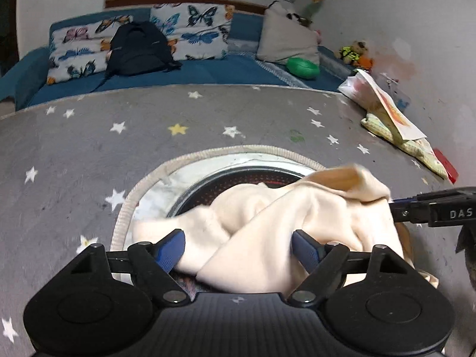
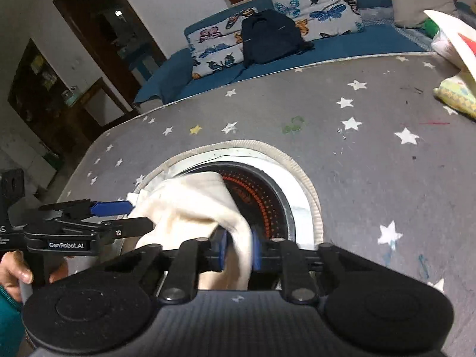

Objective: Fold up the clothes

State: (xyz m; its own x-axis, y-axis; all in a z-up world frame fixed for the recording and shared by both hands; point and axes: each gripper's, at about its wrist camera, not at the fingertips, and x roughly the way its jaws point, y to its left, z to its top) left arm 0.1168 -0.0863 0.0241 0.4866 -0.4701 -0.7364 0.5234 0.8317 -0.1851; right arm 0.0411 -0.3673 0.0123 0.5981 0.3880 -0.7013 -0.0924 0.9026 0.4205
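A cream garment lies crumpled over a round opening with a heater in the grey star-patterned table cover. My left gripper is open, its blue fingers on either side of the bunched cloth. My right gripper is shut on a fold of the cream garment and lifts it. The right gripper shows at the right edge of the left wrist view; the left gripper shows at the left of the right wrist view.
A blue sofa with butterfly cushions and a dark backpack stands behind the table. Papers and a patterned cloth lie at the table's right edge. A green object is on the sofa.
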